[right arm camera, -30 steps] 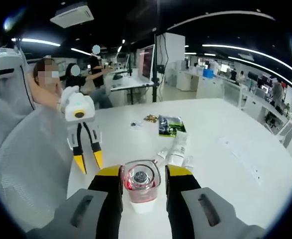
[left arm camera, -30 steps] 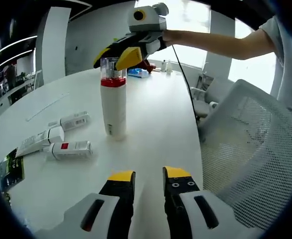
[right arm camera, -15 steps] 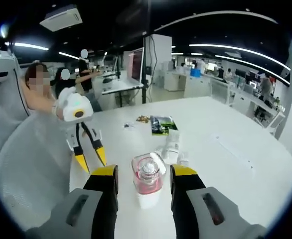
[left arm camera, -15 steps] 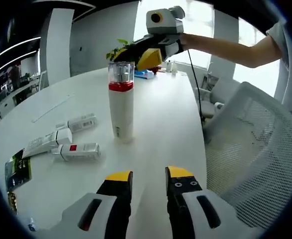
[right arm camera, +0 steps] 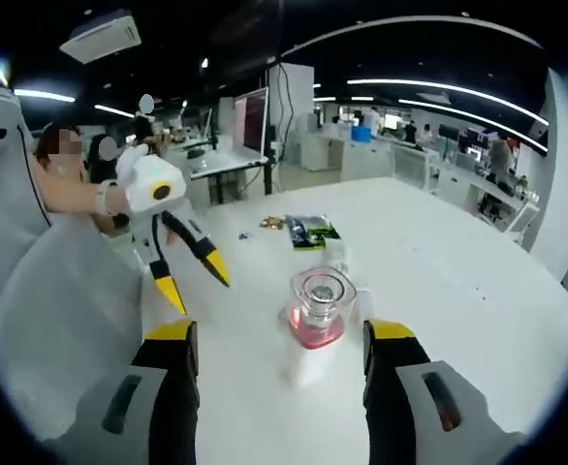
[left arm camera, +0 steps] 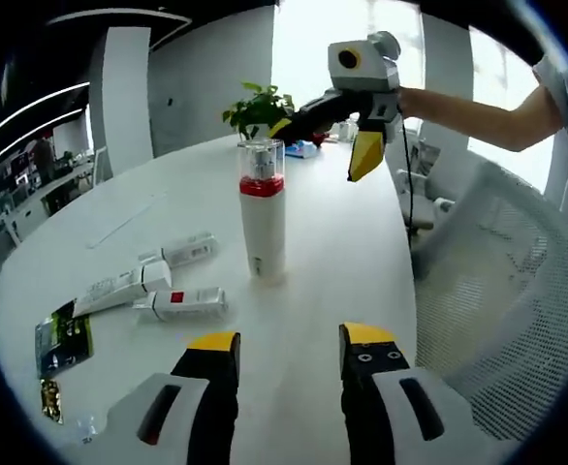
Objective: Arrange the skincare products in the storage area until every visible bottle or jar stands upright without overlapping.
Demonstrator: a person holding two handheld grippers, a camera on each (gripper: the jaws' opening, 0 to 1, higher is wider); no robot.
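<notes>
We note one tall white bottle [left arm camera: 264, 219] with a red band and clear cap standing upright on the white table [left arm camera: 332, 247], free of any grip. In the right gripper view it sits just ahead of the right gripper [right arm camera: 282, 341], whose jaws are spread wide on either side and touch nothing. The left gripper [left arm camera: 289, 341] is also parted and empty, held low over the table edge, well apart from the bottle; in the right gripper view it hangs with jaws splayed beside a mesh chair [right arm camera: 51, 320]. So we judge one item done. Left to do: three tubes [left arm camera: 148, 283] lie flat on the table, beside the bottle and apart from it; two lie close together, and we cannot tell whether they touch. A green packet [left arm camera: 61, 339] lies flat further out; whether it counts as a target we cannot tell. Our estimate: the task is at an early stage, with each lying tube to be stood up clear of its neighbours.
</notes>
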